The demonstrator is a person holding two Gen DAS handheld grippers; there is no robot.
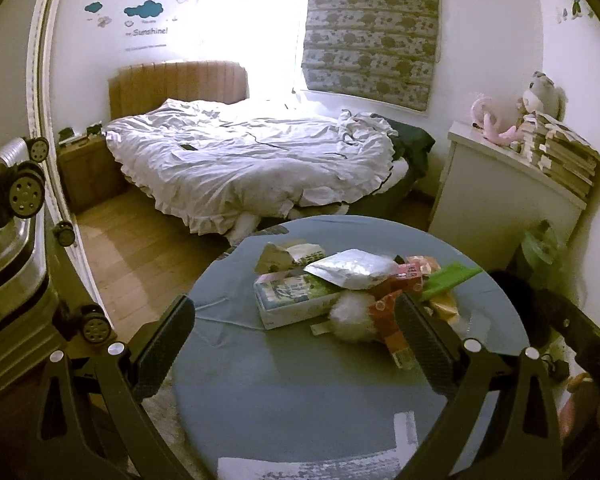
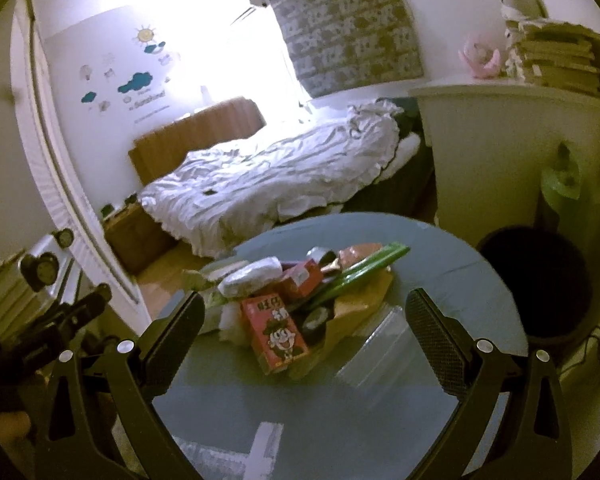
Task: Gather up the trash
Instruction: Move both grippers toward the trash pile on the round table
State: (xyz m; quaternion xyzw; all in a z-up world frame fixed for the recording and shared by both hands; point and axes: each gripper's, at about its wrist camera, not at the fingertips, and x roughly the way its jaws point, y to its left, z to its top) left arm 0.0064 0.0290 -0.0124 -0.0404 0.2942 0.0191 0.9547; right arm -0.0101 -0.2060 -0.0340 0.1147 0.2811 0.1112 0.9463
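A pile of trash lies on a round blue table (image 1: 300, 392): a white tissue box (image 1: 296, 300), a silver foil pouch (image 1: 352, 270), a crumpled white tissue (image 1: 354, 316), a green wrapper (image 1: 448, 278) and a red drink carton (image 2: 278, 334). My left gripper (image 1: 296, 320) is open and empty, just short of the pile. My right gripper (image 2: 306, 320) is open and empty, with the red carton between its fingers' lines. A dark round bin (image 2: 540, 280) stands right of the table (image 2: 340, 400).
A bed with a white quilt (image 1: 240, 160) lies beyond the table. A white cabinet (image 1: 500, 196) with stacked books and plush toys stands at the right. A silver suitcase (image 1: 8, 232) lies at the left. The floor is wood.
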